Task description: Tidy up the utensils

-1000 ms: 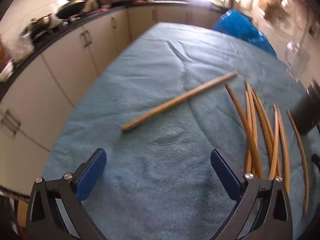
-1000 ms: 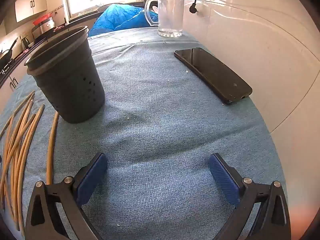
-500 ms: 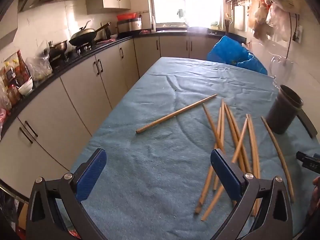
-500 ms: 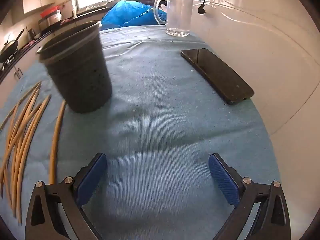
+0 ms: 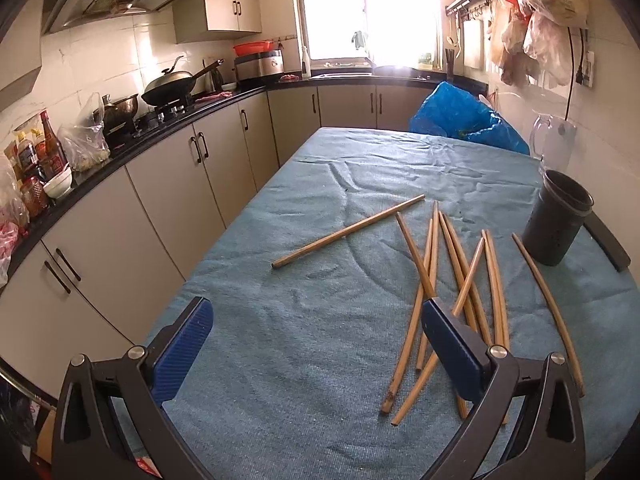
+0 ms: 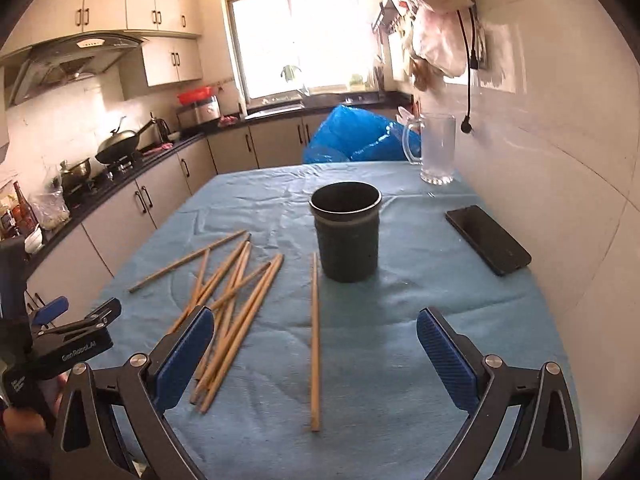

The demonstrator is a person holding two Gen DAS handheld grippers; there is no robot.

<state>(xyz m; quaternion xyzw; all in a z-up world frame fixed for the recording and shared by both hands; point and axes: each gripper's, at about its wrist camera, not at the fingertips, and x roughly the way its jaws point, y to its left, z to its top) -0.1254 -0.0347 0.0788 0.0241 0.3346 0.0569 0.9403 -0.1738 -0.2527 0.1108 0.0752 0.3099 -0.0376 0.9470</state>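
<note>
Nothing is sorted yet: chopsticks (image 6: 236, 300) lie scattered mid-bench, left of the empty cup (image 6: 346, 236). Left tongs (image 5: 316, 344) and right tongs (image 6: 316, 356) hover apart, empty.

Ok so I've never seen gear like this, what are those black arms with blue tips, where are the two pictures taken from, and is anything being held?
They are hand-held tongs, one in each of a person's hands, each carrying a camera that looks out along its blue pads. One picture comes from the left tongs, the other from the right tongs. Both are open and hold nothing. On the blue tablecloth lie loose wooden chopsticks, one chopstick lying apart beside a dark holder cup, a black phone and a clear mug.
</note>
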